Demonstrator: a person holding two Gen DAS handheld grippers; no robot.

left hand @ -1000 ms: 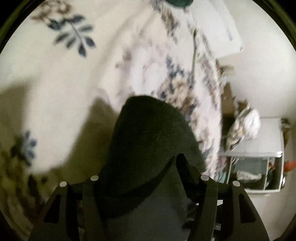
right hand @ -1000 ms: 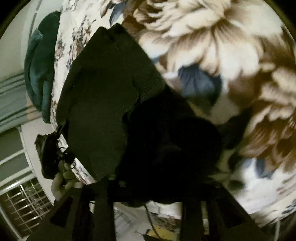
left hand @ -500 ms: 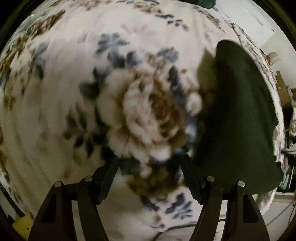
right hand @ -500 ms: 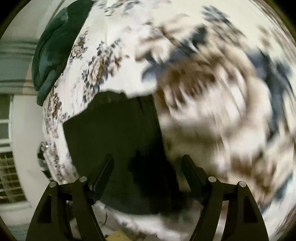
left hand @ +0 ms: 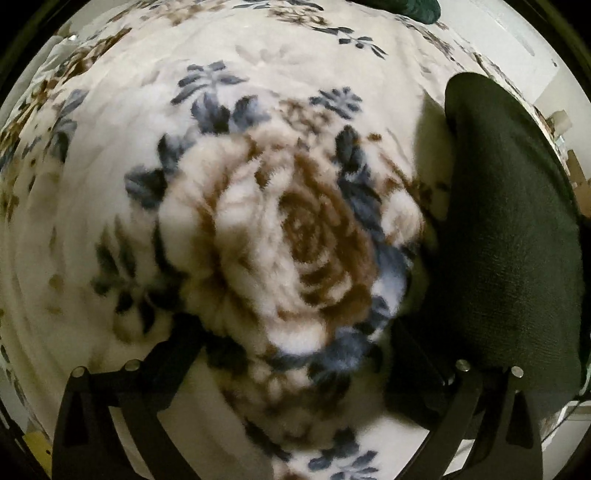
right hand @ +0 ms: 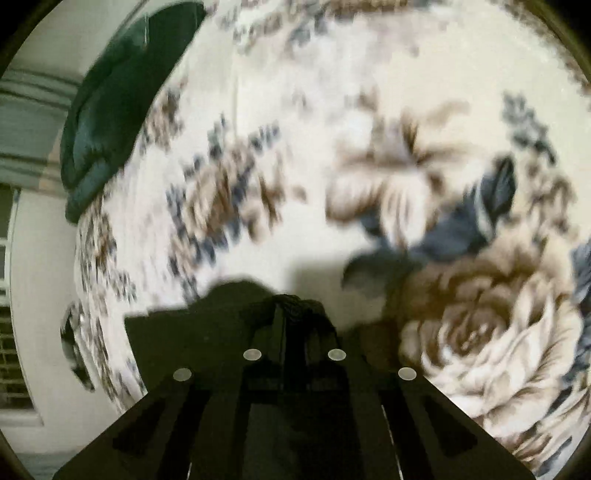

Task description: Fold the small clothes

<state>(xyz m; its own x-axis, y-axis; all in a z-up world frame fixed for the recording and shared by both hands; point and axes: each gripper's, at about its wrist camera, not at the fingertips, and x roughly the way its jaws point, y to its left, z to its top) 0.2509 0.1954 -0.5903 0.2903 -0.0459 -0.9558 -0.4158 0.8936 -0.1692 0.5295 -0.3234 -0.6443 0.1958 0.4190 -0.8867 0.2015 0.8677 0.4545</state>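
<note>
A small dark green garment [left hand: 509, 236] lies folded on the floral blanket [left hand: 258, 221], at the right of the left wrist view. My left gripper [left hand: 295, 343] is open and empty over the blanket, just left of the garment; its right finger is next to the cloth's edge. In the right wrist view my right gripper [right hand: 291, 310] is shut on a bunched edge of the dark garment [right hand: 207, 325], which spreads to the lower left of the fingers on the blanket [right hand: 369, 129].
A dark teal cloth [right hand: 114, 107] lies at the far edge of the bed, and also shows at the top of the left wrist view [left hand: 406, 5]. The bed's edge, a white wall and a window [right hand: 14, 332] lie to the left.
My left gripper let go of the garment, opened and moved left of it. My right gripper opened half a second ago and has now closed on the garment's edge.
</note>
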